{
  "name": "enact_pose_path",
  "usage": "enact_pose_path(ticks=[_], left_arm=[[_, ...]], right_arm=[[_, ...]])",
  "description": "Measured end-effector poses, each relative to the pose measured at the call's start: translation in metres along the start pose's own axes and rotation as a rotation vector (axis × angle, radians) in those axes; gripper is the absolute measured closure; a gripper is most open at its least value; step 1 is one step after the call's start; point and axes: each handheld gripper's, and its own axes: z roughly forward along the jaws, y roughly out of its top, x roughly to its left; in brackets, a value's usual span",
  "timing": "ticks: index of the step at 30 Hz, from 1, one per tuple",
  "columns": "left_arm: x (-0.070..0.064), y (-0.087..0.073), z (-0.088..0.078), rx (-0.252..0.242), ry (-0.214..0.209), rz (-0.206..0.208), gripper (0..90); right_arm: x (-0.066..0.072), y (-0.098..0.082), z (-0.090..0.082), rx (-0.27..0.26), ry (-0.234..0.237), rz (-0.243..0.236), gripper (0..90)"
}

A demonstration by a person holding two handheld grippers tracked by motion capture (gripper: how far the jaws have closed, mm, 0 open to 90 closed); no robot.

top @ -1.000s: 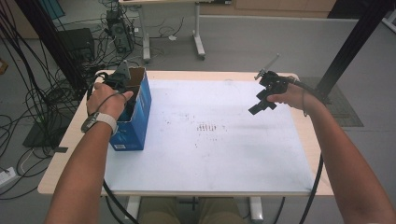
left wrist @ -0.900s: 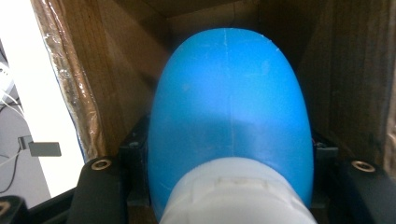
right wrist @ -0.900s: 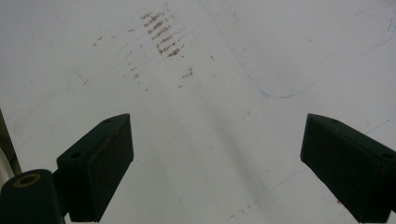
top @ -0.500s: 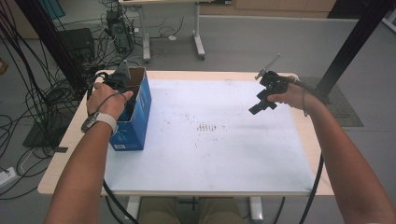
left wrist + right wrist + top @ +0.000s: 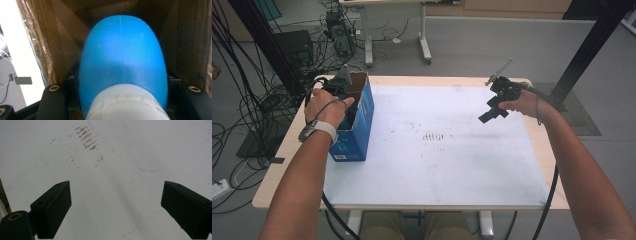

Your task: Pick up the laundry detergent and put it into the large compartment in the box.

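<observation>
A tall blue cardboard box (image 5: 358, 125) stands open-topped at the table's left edge. My left gripper (image 5: 342, 86) reaches down into it from above. In the left gripper view, the brown inner walls of the box (image 5: 192, 40) surround a smooth rounded blue object (image 5: 122, 50) with a white ribbed end (image 5: 127, 102). The left gripper (image 5: 122, 82) is shut on this object, one black jaw on either side. My right gripper (image 5: 492, 112) hovers above the far right of the white sheet (image 5: 437, 170). Its jaws stand wide open with nothing between them (image 5: 116, 205).
The white sheet (image 5: 140, 142) carries brownish scuff marks (image 5: 437, 136) near its middle. The wooden table edge (image 5: 287, 150) shows around it. A black post (image 5: 587, 50) rises at the far right. Cables and equipment (image 5: 262, 90) lie on the floor to the left.
</observation>
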Motion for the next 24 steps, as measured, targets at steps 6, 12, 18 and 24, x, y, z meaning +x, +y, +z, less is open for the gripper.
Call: enact_pose_path(ticks=[6,12,18,24], left_arm=[[-0.0008,-0.0001,0.0,-0.004,0.003,0.004,37.6],[-0.0013,-0.0003,0.0,-0.007,0.003,0.006,37.5],[-0.0012,-0.0004,0.0001,-0.011,0.001,0.009,37.5],[-0.0011,-0.0006,0.0003,-0.019,-0.004,0.016,37.3]], right_arm=[[0.0004,0.0002,0.0006,0.001,0.0,0.002,9.5],[0.0002,-0.0004,0.0001,0.001,0.001,0.003,9.5],[-0.0001,-0.0012,-0.0001,-0.001,-0.001,0.004,9.5],[-0.0001,-0.0013,0.0,0.0,0.0,0.004,9.5]])
